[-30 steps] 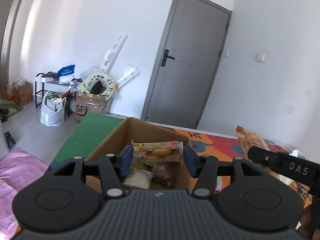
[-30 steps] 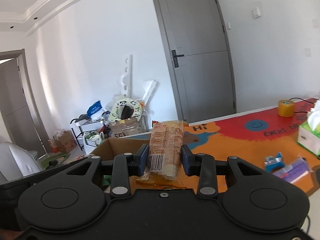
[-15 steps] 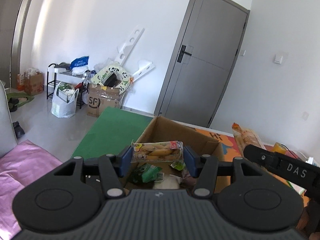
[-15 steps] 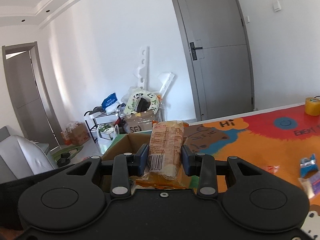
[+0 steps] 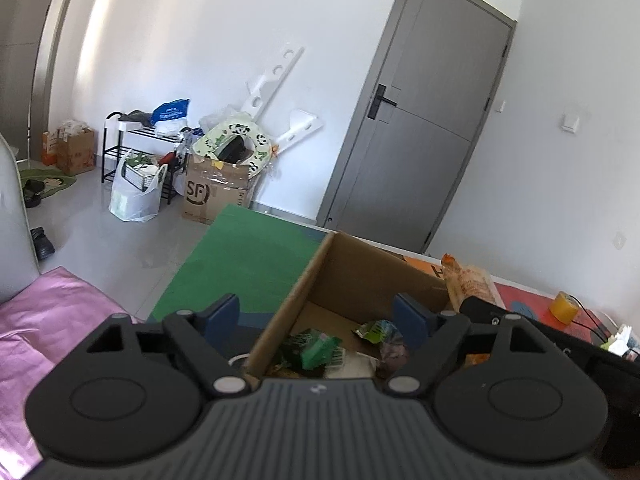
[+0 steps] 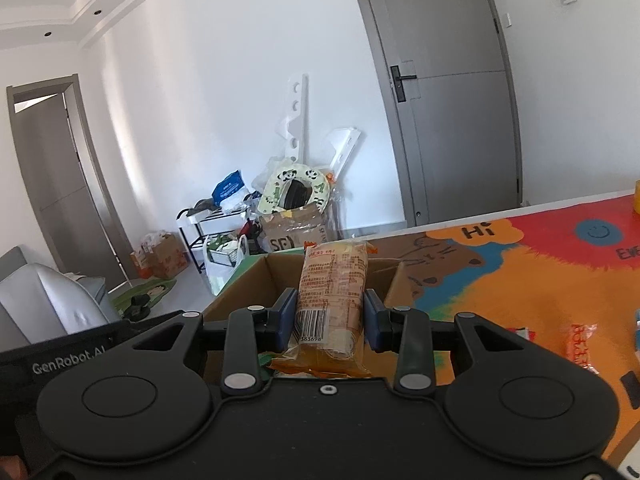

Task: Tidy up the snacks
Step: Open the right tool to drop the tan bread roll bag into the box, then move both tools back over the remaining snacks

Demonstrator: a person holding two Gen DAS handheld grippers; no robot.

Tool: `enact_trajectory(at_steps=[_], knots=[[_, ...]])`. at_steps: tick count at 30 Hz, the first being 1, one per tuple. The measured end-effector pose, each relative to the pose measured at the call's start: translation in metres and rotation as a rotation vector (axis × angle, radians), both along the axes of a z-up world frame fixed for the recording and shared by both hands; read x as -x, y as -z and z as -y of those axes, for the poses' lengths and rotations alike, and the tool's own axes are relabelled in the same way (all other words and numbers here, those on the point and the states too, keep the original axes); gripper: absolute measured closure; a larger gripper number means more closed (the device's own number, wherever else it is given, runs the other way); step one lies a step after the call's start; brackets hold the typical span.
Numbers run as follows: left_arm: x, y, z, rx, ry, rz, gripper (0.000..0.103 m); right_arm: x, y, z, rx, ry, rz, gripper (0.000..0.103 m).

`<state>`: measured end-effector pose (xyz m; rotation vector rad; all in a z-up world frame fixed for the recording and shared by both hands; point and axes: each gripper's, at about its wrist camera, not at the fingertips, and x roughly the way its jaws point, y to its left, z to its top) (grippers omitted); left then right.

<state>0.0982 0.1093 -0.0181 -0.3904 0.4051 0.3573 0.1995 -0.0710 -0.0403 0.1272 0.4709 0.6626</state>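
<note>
Above the open cardboard box [image 5: 362,264] our left tongs [image 5: 320,314] are opening with nothing between them, while our right tongs [image 6: 330,314] clench the orange snack pack [image 6: 334,292] over its near rim.

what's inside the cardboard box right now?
Left wrist view: the cardboard box holds a green packet, a green-and-white wrapper, a dark pouch and something white. The near end of its floor is hidden behind the left hand-held gripper.
</note>
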Motion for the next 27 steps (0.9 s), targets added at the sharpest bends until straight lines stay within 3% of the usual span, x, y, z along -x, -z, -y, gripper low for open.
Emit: enact_trajectory(at_steps=[3,4,5,21,27], knots=[[0.0,0.001,-0.003,0.011,-0.011,-0.006,0.02,0.0,0.001,-0.003,0.008,-0.011,-0.036,0.061],[0.001,0.001,-0.003,0.013,-0.012,-0.007,0.02,0.001,0.001,-0.001,0.005,0.002,-0.038,0.05],[0.001,0.0,-0.002,0.014,-0.011,-0.007,0.02,0.003,0.0,0.001,0.001,0.011,-0.029,0.046],[-0.006,0.003,0.026,0.012,0.078,-0.016,0.02,0.013,0.005,0.061,-0.003,0.139,-0.066,0.046],[-0.011,0.007,0.048,0.0,0.11,-0.043,0.019,0.017,0.009,0.083,-0.004,0.163,-0.08,0.042]])
